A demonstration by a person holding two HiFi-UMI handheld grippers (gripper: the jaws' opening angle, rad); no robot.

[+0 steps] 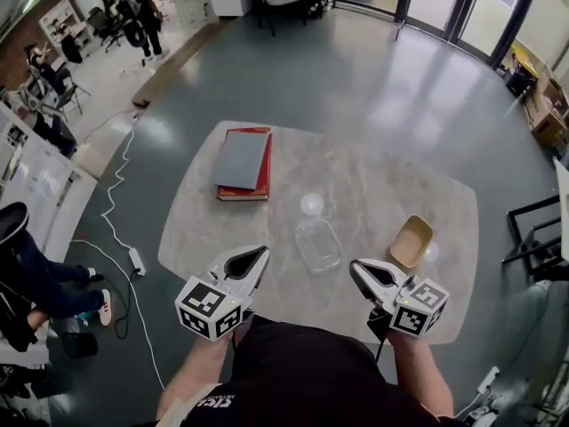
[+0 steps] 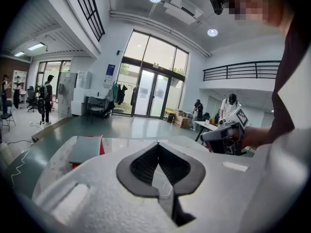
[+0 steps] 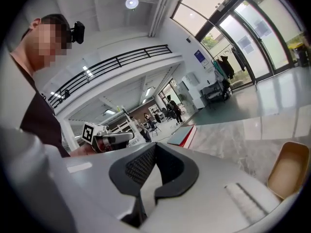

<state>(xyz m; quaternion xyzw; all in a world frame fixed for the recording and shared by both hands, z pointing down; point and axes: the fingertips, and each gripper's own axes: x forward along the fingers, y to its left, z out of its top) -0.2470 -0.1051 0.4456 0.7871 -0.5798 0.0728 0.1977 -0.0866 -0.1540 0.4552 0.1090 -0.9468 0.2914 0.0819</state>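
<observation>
**Fingers pressed together, empty, either side of a clear box (image 1: 318,245)**

Fingers of the left gripper (image 1: 262,254) meet at their tips with nothing between them, as its own view (image 2: 156,144) shows. It hovers over the near edge of the tabletop (image 1: 373,185), with two stacked books (image 1: 242,160) well beyond it on the far left.

The clear box lies flat between the two grippers, a little ahead of both. Its long axis runs almost straight away from the person, the far end leaning slightly left. Whether it has a lid on I cannot tell.

The right gripper (image 1: 355,269) has its fingers closed too and holds nothing (image 3: 154,145). Just beyond it lies a brown paper tray (image 1: 412,241), open side up, far end leaning right.

In my judgement, a clean hold on the box calls for parting the fingers first. They should then cross its short width, square to the long axis. The thin plastic looks springy, so a gentle squeeze would suit.
</observation>
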